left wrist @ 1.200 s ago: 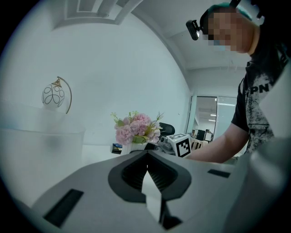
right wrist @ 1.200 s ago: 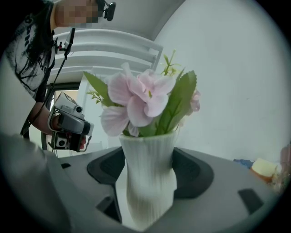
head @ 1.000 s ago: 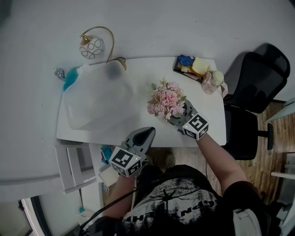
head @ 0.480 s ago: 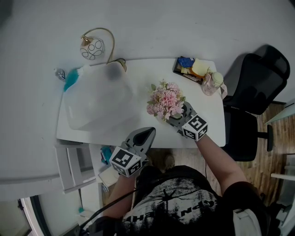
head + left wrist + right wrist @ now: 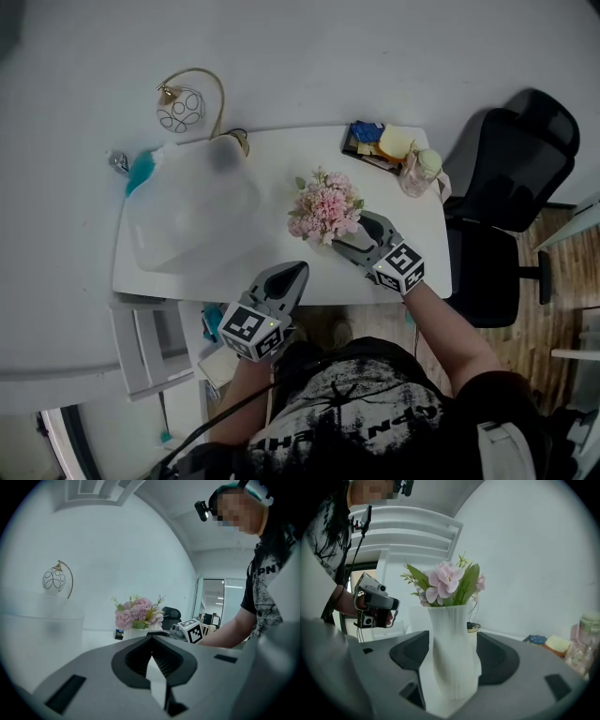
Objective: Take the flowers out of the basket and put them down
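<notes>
The bunch of pink flowers (image 5: 325,204) stands in a white vase with ribs (image 5: 454,658) on the white table (image 5: 291,155). It is out of the big cloudy plastic tub (image 5: 187,211) and stands just to the right of it.

The right gripper (image 5: 451,639) has its jaws wide apart, one on each side of the vase. They sit very close to the vase. They do not seem to squeeze it, but that is hard to tell for sure.

The left gripper (image 5: 151,640) has its jaws pressed together with nothing between them. It is held low by the front edge of the table, well away from the flowers.

The cube on the right gripper (image 5: 398,267) has black and white square marks but no words. The letters "PN" show on the person's black shirt (image 5: 269,573); the rest of the print is too broken up to read.

A gold lamp with a round wire ball (image 5: 183,105) stands behind the tub. A black office chair (image 5: 511,159) is at the right end of the table.
</notes>
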Tool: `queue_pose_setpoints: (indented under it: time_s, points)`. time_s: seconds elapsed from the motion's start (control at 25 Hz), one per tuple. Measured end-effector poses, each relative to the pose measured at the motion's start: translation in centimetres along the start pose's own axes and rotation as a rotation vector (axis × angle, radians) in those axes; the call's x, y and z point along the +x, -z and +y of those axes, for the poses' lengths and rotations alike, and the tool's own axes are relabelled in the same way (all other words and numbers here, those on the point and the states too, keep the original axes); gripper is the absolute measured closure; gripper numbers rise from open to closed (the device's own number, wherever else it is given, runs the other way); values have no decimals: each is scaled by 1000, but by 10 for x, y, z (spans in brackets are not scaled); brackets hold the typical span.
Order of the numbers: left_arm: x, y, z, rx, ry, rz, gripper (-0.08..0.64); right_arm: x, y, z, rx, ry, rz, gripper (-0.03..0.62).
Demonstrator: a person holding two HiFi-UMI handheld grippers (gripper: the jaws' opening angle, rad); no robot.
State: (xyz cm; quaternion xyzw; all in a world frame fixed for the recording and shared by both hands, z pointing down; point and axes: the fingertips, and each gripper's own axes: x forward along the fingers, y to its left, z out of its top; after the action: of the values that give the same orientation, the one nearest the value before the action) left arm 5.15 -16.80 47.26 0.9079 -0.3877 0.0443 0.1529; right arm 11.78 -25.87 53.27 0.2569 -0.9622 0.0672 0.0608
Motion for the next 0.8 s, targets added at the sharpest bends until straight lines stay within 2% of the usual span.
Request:
queue_pose_setpoints:
  time_s: [0.12,0.16,0.32,0.4,0.52,0.8]
  points:
    - [1,-4,0,9,4,-5,546,-11,-1,2,-14,-8,36,278]
    - [1,-4,0,10,6,-5,546,-16,-3,2,-18,-3,38,308]
    - [1,-7,-1,18,11,-13,546,-35,-17,9,-43,8,35,503]
    - [0,-10,0,22,9,-20,546,-43,-23,15,-45,1,39,551]
    - [-1,-12,4,27,0,-26,546,-55,-30,22,-45,-11,50,575]
    - [-7,-10,7,38,-19,-31,546,-76,-31,43,-145,-14,94,575]
